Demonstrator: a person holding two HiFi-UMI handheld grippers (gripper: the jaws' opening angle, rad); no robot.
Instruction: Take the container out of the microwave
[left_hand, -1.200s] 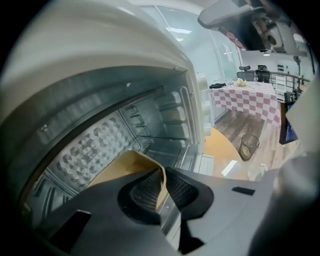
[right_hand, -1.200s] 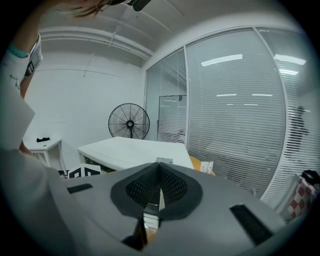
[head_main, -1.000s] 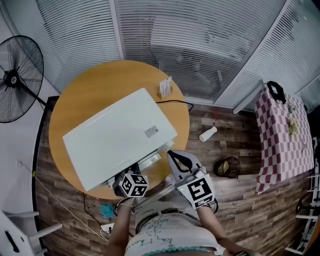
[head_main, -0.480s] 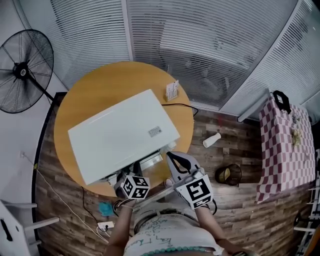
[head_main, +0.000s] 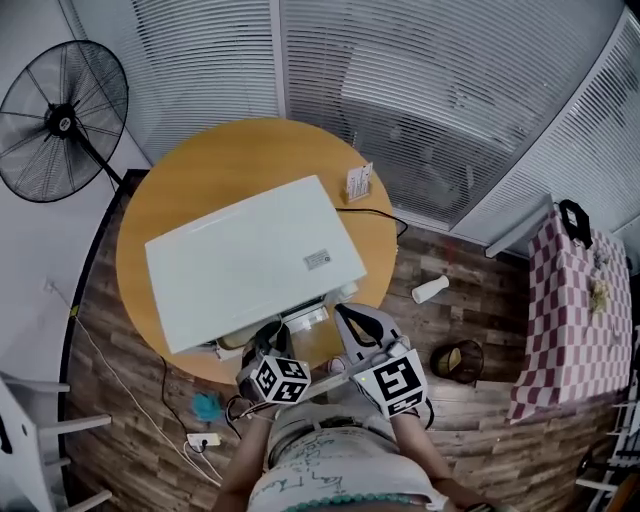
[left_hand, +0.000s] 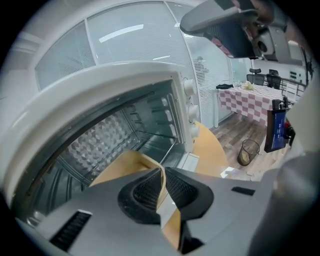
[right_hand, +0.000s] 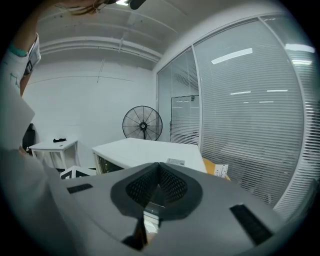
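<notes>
Left hand-held gripper (left_hand: 161, 180) clenched on the thin upright wall of a tan paper container (left_hand: 129, 161), which lies at the open mouth of the white microwave (head_main: 250, 265) on the round wooden surface (head_main: 200, 170). Right hand-held gripper (right_hand: 159, 187) closed on nothing, held clear in front of the oven. The container appears light and pliable, and its wall bends at the pinch. A level pull seems advisable, with a hold near a stiffer corner fold.

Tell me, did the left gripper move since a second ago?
Yes. In the head view the left gripper has slid a little back from the microwave, toward the person, shut on the tan container.
</notes>
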